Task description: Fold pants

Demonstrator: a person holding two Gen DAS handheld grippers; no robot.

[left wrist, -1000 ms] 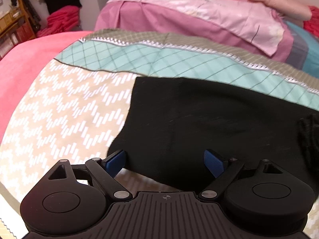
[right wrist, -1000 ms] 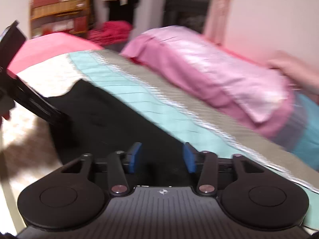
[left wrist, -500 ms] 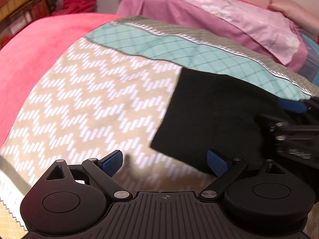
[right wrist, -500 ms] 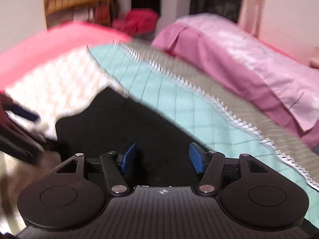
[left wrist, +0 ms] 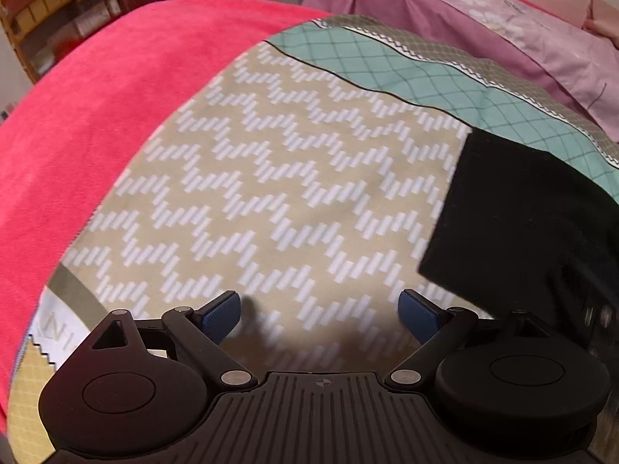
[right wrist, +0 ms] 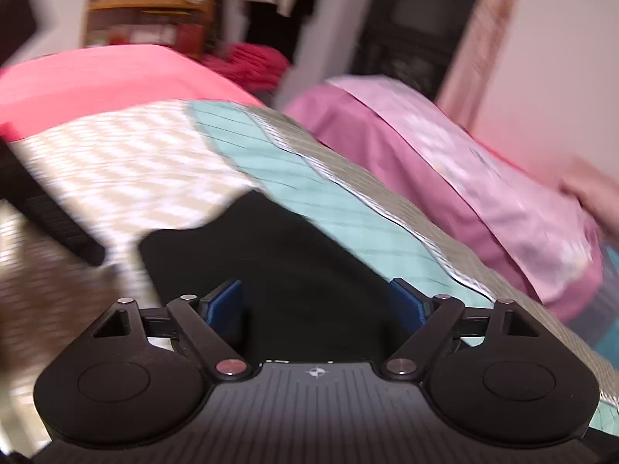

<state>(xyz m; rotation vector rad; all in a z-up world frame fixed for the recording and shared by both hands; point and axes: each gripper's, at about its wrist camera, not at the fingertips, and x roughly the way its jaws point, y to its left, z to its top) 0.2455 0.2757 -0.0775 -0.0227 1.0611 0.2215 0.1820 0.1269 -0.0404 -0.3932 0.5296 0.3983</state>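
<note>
A bed (left wrist: 240, 178) is filling both views, its cover patterned in beige zigzag with a teal band, a red blanket (left wrist: 77, 108) lying along one side and a pink pillow (right wrist: 503, 201) at the far end. The pants (right wrist: 294, 266), black and folded into a compact block, are lying flat on the cover, straddling the beige and teal parts; in the left view they are sitting off to the right edge (left wrist: 526, 224).

The right gripper (right wrist: 315, 305) is hovering just over the pants with its jaws opening, now spread wide; the cloth is showing between the pads but they are not pressing on it. The left gripper (left wrist: 321, 315) is hanging over bare cover beside the pants, jaws spread wide and empty.

Judging by this, a fold is just being let go and both hands are clearing off the cloth. The block looks nearly done. The next move is likely calling for either a last fold, which needs both grippers brought back to one edge and closed on all layers together, or simply smoothing the stack so it lies even.
</note>
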